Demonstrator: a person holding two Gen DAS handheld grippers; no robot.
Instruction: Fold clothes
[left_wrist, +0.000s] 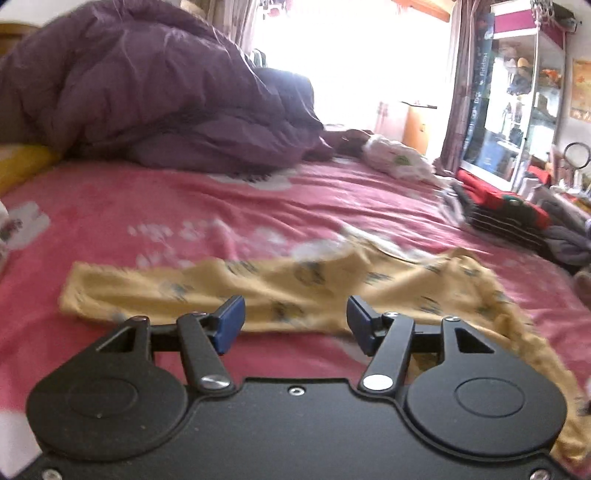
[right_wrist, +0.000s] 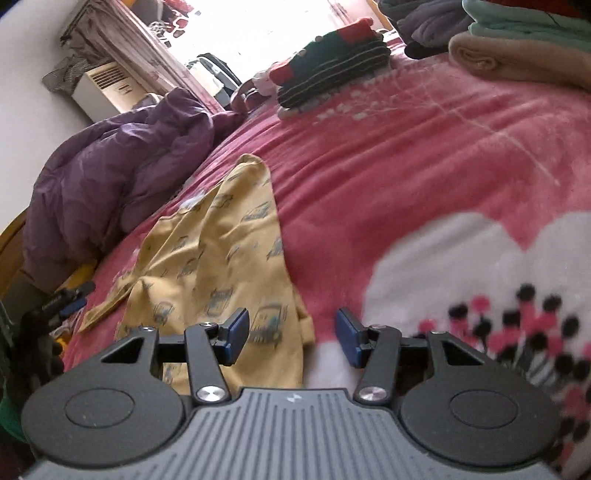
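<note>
Both the left gripper and right gripper are spread wide, empty, over the yellow garment on the bed. Only the right view shows the folded beige blanket.

Motion blur smears the yellow garment and its print in the left wrist view, its near-right end is hidden behind the left hand-held gripper, and the bed runs past the picture edges.

The left gripper has a smooth black body, silver screws and blue pads. The right gripper matches, except for a ribbed grey body bearing a small white logo.
</note>
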